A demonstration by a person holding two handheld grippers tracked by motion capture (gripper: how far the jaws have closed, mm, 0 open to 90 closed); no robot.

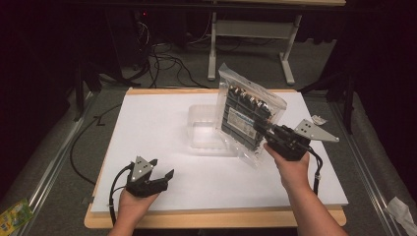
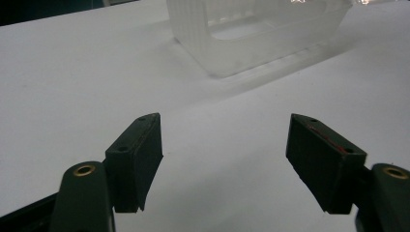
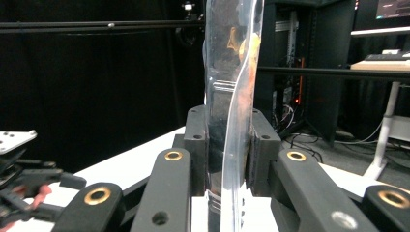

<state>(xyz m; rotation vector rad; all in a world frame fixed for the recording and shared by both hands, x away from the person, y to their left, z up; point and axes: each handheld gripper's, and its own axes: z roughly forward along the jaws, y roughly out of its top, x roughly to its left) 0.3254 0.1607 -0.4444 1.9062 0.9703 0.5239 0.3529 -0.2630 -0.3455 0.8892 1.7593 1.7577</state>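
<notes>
A clear plastic bag (image 1: 248,115) holding a dark pack of batteries is held upright above the white table top (image 1: 157,128), beside a clear plastic container (image 1: 204,129). My right gripper (image 1: 263,132) is shut on the bag's edge; in the right gripper view the bag (image 3: 232,72) rises edge-on between the closed jaws of the right gripper (image 3: 227,145). My left gripper (image 1: 162,169) rests open near the table's front left. In the left gripper view the left gripper (image 2: 225,154) has bare table between its jaws and the container (image 2: 251,34) stands ahead.
A small crumpled scrap (image 1: 318,119) lies at the table's right edge. Cables (image 1: 162,59) and a white desk frame (image 1: 251,34) sit on the floor behind. A green packet (image 1: 14,214) lies on the floor at lower left.
</notes>
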